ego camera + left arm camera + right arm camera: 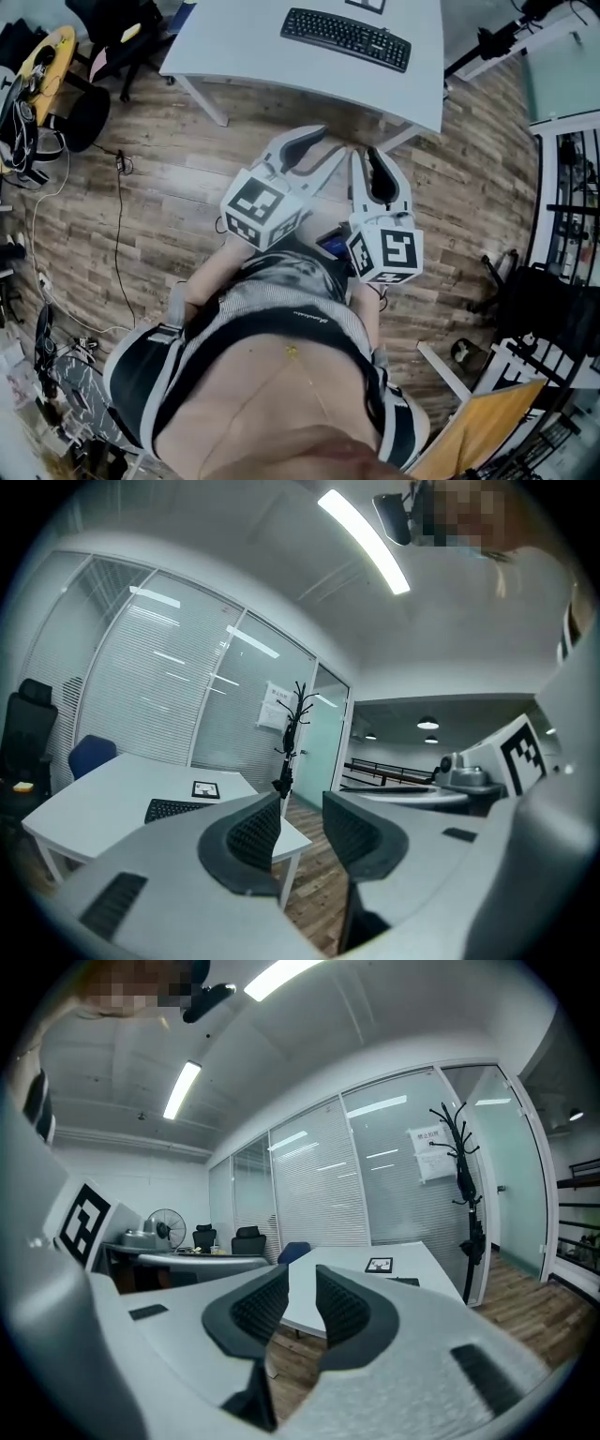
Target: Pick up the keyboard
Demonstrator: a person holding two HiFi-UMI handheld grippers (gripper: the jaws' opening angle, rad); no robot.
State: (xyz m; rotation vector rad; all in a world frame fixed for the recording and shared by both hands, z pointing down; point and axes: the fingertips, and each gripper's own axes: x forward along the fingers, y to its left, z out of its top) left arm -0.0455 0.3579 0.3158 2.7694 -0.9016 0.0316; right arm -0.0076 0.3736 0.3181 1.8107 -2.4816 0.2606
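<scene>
The black keyboard [345, 37] lies on the white table [234, 42] at the top of the head view, beside a small marker card. Both grippers are held out in front of the person, over the wood floor and short of the table edge. My left gripper [333, 141] points toward the table's near corner. Its jaws are shut with nothing between them. In the left gripper view [302, 803] the keyboard [178, 809] shows left of the jaws. My right gripper [364, 152] sits close beside it, jaws also shut and empty. In the right gripper view [302, 1279] the keyboard [405, 1282] is a thin dark strip.
A coat rack [291, 733] stands past the table by the glass wall with blinds. Black office chairs [112, 37] and clutter with cables [117, 216] fill the floor at left. Racks [562, 187] and an orange board [478, 422] stand at right. Another desk with a fan [167, 1227] lies behind.
</scene>
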